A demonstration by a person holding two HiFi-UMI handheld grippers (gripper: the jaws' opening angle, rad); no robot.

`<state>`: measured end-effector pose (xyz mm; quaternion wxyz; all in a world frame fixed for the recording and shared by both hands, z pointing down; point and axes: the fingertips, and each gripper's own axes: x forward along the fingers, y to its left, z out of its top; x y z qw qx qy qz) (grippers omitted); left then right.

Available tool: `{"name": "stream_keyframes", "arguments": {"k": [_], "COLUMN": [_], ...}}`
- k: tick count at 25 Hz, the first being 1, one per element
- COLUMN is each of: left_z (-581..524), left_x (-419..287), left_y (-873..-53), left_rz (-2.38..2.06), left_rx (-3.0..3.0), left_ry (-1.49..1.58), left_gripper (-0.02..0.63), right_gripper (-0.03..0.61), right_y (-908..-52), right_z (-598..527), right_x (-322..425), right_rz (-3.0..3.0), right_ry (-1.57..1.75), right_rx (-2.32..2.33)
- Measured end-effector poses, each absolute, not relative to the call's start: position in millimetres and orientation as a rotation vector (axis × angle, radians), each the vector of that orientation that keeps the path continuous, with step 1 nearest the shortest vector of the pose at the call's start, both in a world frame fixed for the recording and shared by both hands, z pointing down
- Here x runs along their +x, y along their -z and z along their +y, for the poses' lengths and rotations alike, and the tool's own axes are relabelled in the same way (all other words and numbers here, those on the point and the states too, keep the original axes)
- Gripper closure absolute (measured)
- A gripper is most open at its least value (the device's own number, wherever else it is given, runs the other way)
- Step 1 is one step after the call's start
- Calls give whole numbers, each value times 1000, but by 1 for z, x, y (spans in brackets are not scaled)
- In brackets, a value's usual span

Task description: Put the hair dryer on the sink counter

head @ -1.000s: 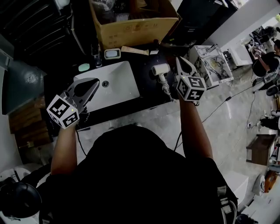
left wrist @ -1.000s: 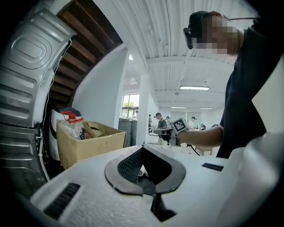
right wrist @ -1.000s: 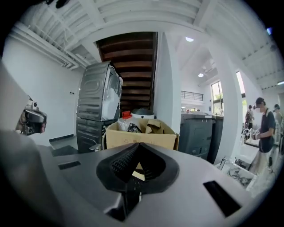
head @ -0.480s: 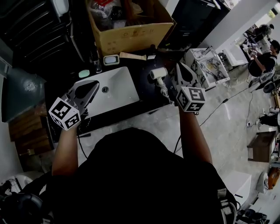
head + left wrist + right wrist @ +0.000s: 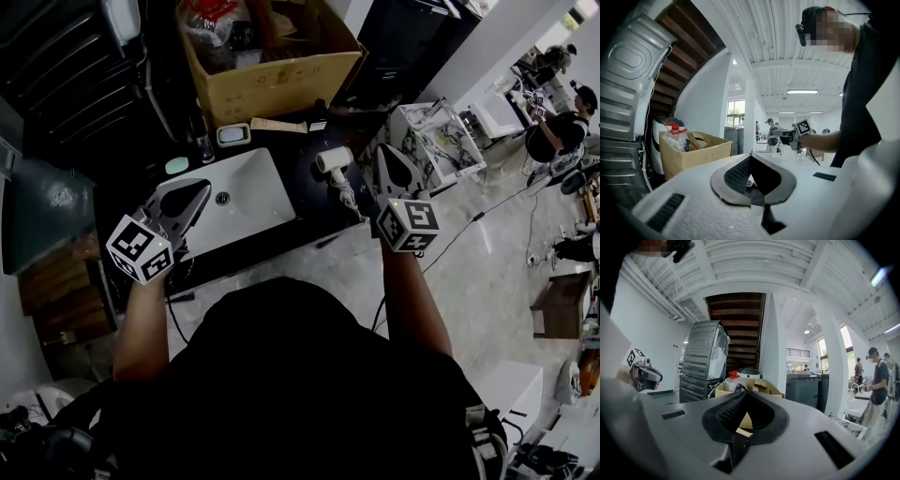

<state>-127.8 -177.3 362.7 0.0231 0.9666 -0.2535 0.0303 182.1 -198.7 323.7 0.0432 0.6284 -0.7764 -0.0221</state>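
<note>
The white hair dryer [image 5: 335, 159] lies on the dark sink counter [image 5: 305, 202], its cord [image 5: 349, 195] trailing toward the front edge. My right gripper [image 5: 384, 152] hovers just right of it, shut and empty, not touching it. My left gripper [image 5: 199, 190] hangs over the left part of the white sink basin [image 5: 248, 192], also shut with nothing in it. In the left gripper view the left gripper [image 5: 750, 158] has its jaws meeting at the tip. In the right gripper view the right gripper [image 5: 746, 393] shows the same. Neither gripper view shows the hair dryer.
An open cardboard box [image 5: 272, 80] full of items stands behind the counter. A bottle [image 5: 202, 141], a small white-rimmed dish [image 5: 233, 134] and a green round item [image 5: 176, 165] sit behind the basin. A marbled unit [image 5: 441, 136] stands right; a cable [image 5: 469, 225] crosses the floor.
My right gripper has drawn back a little from the hair dryer toward the person. The hair dryer lies where it was. The left gripper has barely moved.
</note>
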Motion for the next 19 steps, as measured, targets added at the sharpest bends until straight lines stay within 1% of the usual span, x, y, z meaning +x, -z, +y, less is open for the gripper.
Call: {"name": "stream_keyframes", "arguments": {"k": [19], "left_z": [-170], "left_x": [-107], "left_y": [-363], "left_rz": [-714], "left_rx": [3005], "left_ry": [-106], "left_gripper": [598], "right_gripper": [571], "right_y": [-332], "right_z": [-182], "right_x": [199], "right_rz": [-2304], "right_ry": [24], "right_rx": [1947]}}
